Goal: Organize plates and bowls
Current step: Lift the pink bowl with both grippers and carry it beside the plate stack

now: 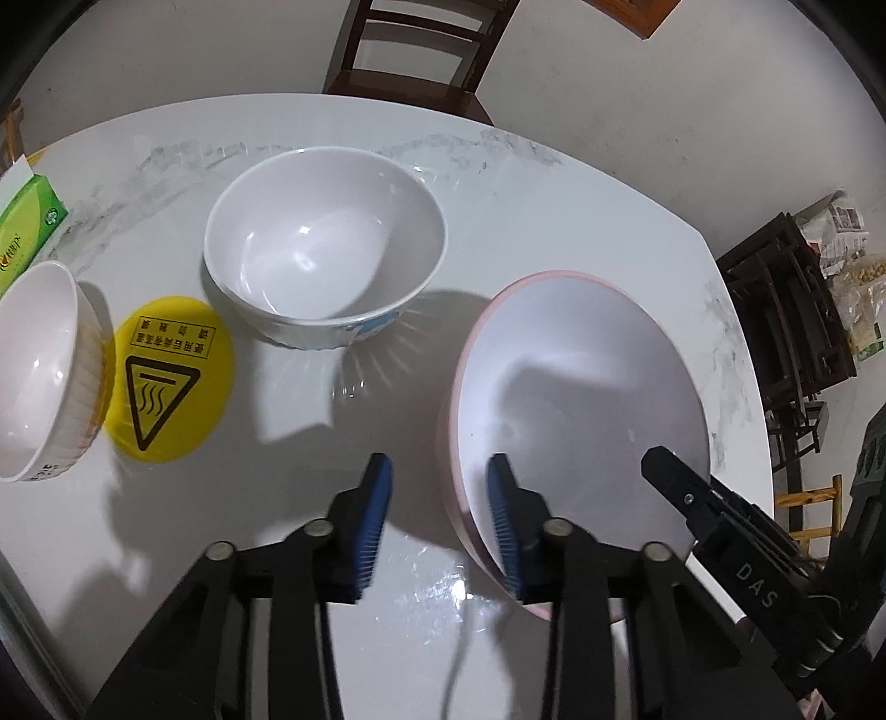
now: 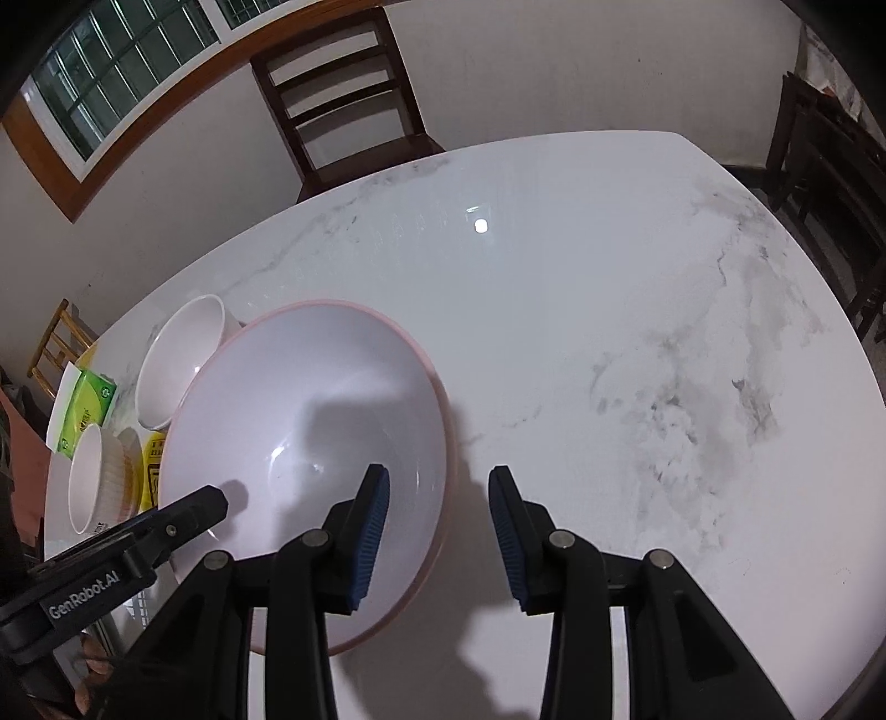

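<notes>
A large pink-rimmed bowl, white inside and empty, is on the marble table. My left gripper straddles its left rim. One blue pad is inside the bowl, the other outside, with a gap between the outer pad and the rim. My right gripper straddles the opposite rim the same way and does not pinch it. Both stand open. A white bowl sits further back. A small ribbed bowl is at the far left.
A yellow round warning sticker lies between the two smaller bowls. A green tissue box sits at the table's left edge. A dark wooden chair stands behind the table, and more dark furniture to the right.
</notes>
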`<state>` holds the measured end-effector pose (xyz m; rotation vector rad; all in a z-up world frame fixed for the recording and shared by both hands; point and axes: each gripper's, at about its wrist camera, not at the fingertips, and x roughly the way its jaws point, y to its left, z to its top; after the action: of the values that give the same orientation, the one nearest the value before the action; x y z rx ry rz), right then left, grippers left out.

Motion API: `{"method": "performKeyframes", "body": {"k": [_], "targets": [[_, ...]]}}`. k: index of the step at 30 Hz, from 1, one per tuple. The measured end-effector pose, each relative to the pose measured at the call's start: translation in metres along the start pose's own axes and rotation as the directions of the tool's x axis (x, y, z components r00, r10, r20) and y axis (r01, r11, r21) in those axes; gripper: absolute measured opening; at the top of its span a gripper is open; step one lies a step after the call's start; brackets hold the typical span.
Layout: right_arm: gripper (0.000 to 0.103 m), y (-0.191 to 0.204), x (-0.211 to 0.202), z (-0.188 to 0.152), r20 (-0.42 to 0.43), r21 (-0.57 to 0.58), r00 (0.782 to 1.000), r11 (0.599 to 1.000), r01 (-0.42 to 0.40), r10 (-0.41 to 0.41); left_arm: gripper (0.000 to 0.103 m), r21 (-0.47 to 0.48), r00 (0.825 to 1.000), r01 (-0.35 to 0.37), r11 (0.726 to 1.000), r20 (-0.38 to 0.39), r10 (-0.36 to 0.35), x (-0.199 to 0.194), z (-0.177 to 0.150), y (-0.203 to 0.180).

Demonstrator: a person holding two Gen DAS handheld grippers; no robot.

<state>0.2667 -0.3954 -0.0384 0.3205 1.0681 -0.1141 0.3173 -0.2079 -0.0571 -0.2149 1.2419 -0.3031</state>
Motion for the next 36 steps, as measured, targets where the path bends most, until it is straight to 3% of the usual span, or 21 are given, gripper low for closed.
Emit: {"method": "performKeyframes", "body": {"k": [2,6,21,36], "targets": [[0.033,0.001,0.002,0.000,0.000,0.000,1.000,1.000,0.006,-0.006,0.027,-0.002,1.000,0.016,1.000,0.005,-0.016,0.000,-0.001,0.002],[0.014,0.001,0.006,0.001,-0.011,0.004,1.000,1.000,-0.003,0.003,0.019,0.008,0.999,0.046,0.999,0.006,-0.046,-0.001,-0.004,0.002],[0.013,0.014,-0.013,-0.018,-0.014,-0.003,1.000,1.000,0.005,-0.005,0.017,0.014,1.000,0.031,0.999,0.002,-0.031,-0.026,-0.029,0.010],[0.013,0.059,-0.054,-0.085,-0.055,-0.050,0.997,0.997,-0.061,0.059,0.017,-0.017,0.999,-0.015,1.000,0.028,0.015,-0.089,-0.088,0.053]]}}
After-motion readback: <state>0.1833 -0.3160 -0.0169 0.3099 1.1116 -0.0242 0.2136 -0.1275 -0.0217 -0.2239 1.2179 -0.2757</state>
